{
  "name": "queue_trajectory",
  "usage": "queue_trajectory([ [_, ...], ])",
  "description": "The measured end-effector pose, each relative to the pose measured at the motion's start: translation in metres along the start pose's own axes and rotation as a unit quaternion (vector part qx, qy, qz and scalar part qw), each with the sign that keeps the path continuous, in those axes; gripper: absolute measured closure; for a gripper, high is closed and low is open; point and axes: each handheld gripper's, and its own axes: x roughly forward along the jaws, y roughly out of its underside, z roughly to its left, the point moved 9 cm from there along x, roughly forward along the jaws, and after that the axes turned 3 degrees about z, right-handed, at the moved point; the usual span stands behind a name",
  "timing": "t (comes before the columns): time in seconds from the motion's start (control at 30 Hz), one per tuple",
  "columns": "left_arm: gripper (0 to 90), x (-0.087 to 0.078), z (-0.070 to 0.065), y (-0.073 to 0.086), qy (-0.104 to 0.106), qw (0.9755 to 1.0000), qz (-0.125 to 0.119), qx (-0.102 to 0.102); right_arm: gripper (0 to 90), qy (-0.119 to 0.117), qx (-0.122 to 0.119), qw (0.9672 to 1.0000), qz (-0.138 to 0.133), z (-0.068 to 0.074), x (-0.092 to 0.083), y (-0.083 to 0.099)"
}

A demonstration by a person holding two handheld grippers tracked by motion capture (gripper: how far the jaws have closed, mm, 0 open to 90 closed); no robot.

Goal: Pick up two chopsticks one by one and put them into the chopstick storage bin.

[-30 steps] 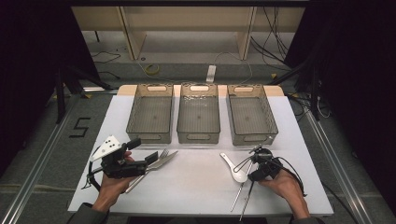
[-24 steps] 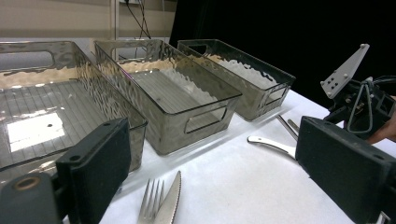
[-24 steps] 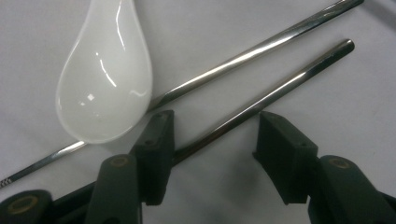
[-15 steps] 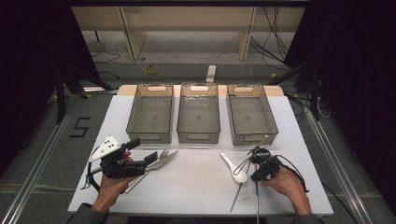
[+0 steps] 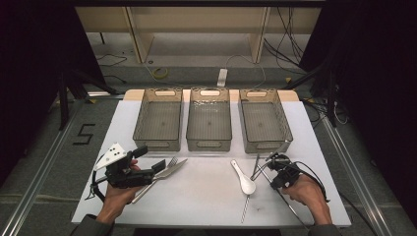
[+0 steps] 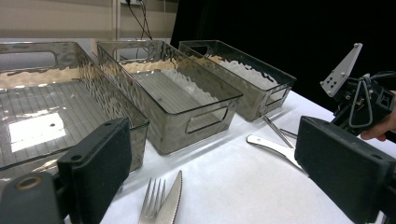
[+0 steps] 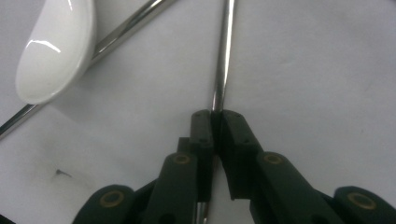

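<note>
A thin metal rod (image 7: pixel 223 56), perhaps a chopstick, is clamped between the narrowed jaws of the right tool (image 7: pixel 216 114) near the table's front right corner; what kind of utensil it is cannot be made out, since its far end is cut off at the top of the right gripper view and its near end is hidden under the jaws. A white ceramic spoon (image 5: pixel 244 178) is seen just beside that tool, toward the middle of the table (image 5: pixel 206 196), with a second metal stick (image 5: pixel 245 209) running under its bowl. The left tool (image 5: pixel 156 167) is held wide open near the front left corner, with a fork (image 6: pixel 152 205) and a knife (image 6: pixel 172 198) lying between its jaws, touched by neither. Three clear bins (image 5: pixel 209 123) are lined along the back edge.
</note>
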Motion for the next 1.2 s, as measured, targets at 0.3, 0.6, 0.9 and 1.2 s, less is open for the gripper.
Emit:
queue_trajectory([
  [0.3,11.4,0.001,0.0,0.001,0.001,1.0,0.003,0.001,85.9,0.006,-0.006,0.9999,-0.007,-0.006,-0.004,0.003],
  [0.6,11.6,0.003,-0.001,0.002,0.006,0.9999,0.012,0.0,86.1,-0.003,-0.023,0.996,-0.086,-0.005,-0.041,-0.002],
  [0.9,12.0,0.018,-0.01,0.009,0.034,0.9983,0.048,0.005,86.1,-0.003,-0.108,0.9857,-0.129,0.035,-0.075,-0.028],
  [1.2,13.7,0.042,-0.033,0.018,0.069,0.9905,0.104,0.057,86.1,-0.009,-0.217,0.9675,-0.13,0.095,-0.086,-0.053],
])
